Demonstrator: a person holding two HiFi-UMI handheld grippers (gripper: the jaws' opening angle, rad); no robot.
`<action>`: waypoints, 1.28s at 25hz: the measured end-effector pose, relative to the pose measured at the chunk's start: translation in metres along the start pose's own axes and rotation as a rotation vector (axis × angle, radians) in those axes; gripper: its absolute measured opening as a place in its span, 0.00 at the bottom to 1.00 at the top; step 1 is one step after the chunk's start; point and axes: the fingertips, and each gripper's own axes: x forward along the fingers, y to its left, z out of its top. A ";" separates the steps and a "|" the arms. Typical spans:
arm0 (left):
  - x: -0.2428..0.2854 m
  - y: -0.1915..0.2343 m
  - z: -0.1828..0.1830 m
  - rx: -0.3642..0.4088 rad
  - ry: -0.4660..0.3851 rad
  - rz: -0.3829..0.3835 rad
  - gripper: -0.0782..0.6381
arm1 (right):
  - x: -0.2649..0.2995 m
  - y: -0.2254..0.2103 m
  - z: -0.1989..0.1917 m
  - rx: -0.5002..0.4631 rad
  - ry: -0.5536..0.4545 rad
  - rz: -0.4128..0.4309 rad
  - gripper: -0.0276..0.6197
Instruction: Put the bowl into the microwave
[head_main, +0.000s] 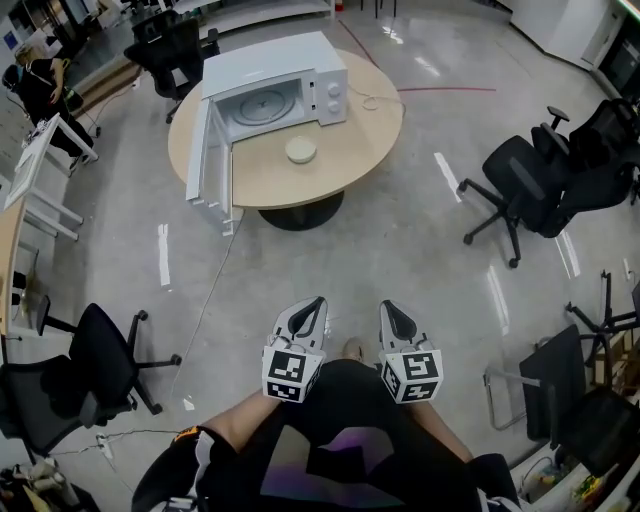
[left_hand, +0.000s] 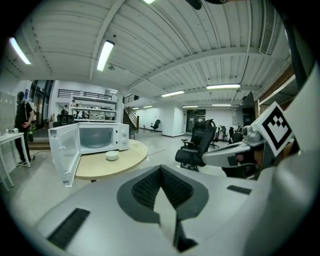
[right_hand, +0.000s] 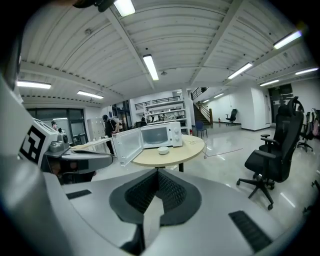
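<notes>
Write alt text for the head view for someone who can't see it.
A small white bowl sits on a round wooden table in front of a white microwave whose door stands open. The person's left gripper and right gripper, both shut and empty, are well short of the table, above a grey floor.

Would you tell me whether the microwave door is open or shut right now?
Open: the door stands swung out from the microwave, with its turntable showing.

bare floor (head_main: 350, 260) leads to the round table (head_main: 375, 125); the open microwave door (head_main: 207, 165) juts off its left edge
</notes>
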 end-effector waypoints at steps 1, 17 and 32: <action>0.005 0.001 0.002 -0.002 -0.004 0.013 0.18 | 0.004 -0.005 0.003 -0.004 -0.006 0.011 0.07; 0.050 0.004 0.022 -0.025 -0.004 0.184 0.18 | 0.041 -0.054 0.031 -0.024 -0.037 0.147 0.07; 0.045 0.006 0.023 -0.006 0.007 0.248 0.18 | 0.049 -0.050 0.034 -0.076 -0.024 0.211 0.07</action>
